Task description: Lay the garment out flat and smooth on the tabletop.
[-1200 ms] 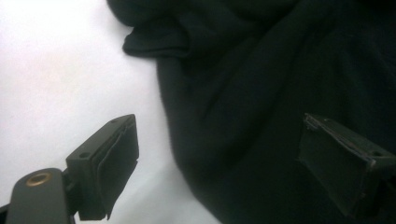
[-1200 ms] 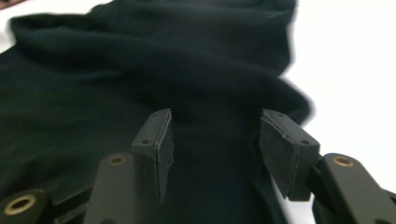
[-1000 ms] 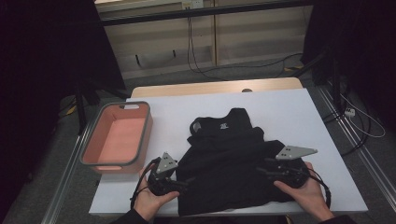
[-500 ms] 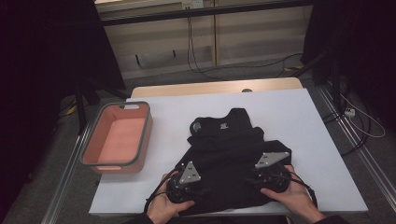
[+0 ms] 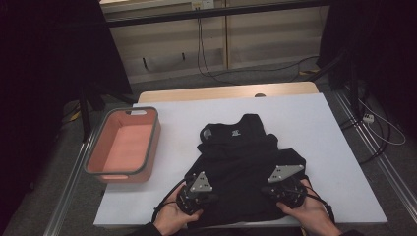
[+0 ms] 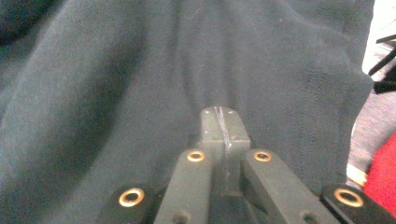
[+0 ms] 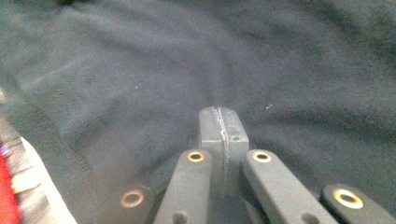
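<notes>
High view: noted black garment [image 5: 241, 162] spread on the near half of the white table [image 5: 314, 123], collar away from the person, hem at the near edge. Found left tongs [image 5: 212, 198] and right tongs [image 5: 266, 190] set on the two near corners, both just closed and now pressed together; in the gripper views saw creases running to each tip [image 6: 218, 114] [image 7: 218, 114], so judged a thin nip of cloth caught in each. Judged main risk a shallow bite: could slip out on lifting, or take the top layer alone and leave the lower one behind. Judged uneven pull between hands likely to skew any fold. Logged pink tub [image 5: 123, 147] on the left of the table, well apart from the garment; noted nothing blocking the far half.
</notes>
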The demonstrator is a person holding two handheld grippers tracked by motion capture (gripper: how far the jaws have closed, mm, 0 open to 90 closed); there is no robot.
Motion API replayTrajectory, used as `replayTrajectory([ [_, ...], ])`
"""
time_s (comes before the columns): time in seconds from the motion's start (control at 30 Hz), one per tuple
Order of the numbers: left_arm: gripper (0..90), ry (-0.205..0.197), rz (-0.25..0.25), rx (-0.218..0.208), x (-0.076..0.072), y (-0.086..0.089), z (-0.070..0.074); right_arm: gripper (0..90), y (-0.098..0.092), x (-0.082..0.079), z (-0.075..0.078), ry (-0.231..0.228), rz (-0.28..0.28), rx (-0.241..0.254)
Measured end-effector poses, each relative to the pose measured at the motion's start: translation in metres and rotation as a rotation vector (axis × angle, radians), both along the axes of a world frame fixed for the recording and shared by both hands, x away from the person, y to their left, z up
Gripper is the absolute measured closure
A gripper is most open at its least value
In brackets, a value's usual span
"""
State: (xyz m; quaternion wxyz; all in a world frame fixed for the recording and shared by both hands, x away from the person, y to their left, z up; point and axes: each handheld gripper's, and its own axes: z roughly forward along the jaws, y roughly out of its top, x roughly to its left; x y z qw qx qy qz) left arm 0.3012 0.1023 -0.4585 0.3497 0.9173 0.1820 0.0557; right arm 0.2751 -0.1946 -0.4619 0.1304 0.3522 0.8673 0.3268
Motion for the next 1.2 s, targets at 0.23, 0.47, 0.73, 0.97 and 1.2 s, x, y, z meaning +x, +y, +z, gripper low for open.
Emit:
replayTrajectory([
  [0.23, 90.0, 0.012, -0.04, 0.043, -0.017, 0.008, 0.003, 90.0, 0.006, -0.024, 0.001, 0.016, 0.026, -0.007],
  [0.47, 90.0, 0.055, -0.032, 0.008, -0.041, 0.012, 0.002, 90.0, 0.012, -0.047, 0.001, 0.037, 0.073, 0.003],
  [0.73, 81.9, 0.091, 0.022, -0.047, -0.042, 0.022, 0.006, 70.0, 0.001, -0.055, 0.008, 0.019, 0.022, 0.093],
  [0.97, 64.0, 0.017, 0.127, -0.053, -0.01, 0.037, 0.01, 59.0, -0.017, -0.035, 0.011, -0.001, -0.093, 0.123],
  [1.2, 57.9, -0.017, 0.178, -0.022, 0.024, 0.042, 0.005, 60.5, -0.036, -0.022, 0.009, -0.061, -0.165, 0.018],
])
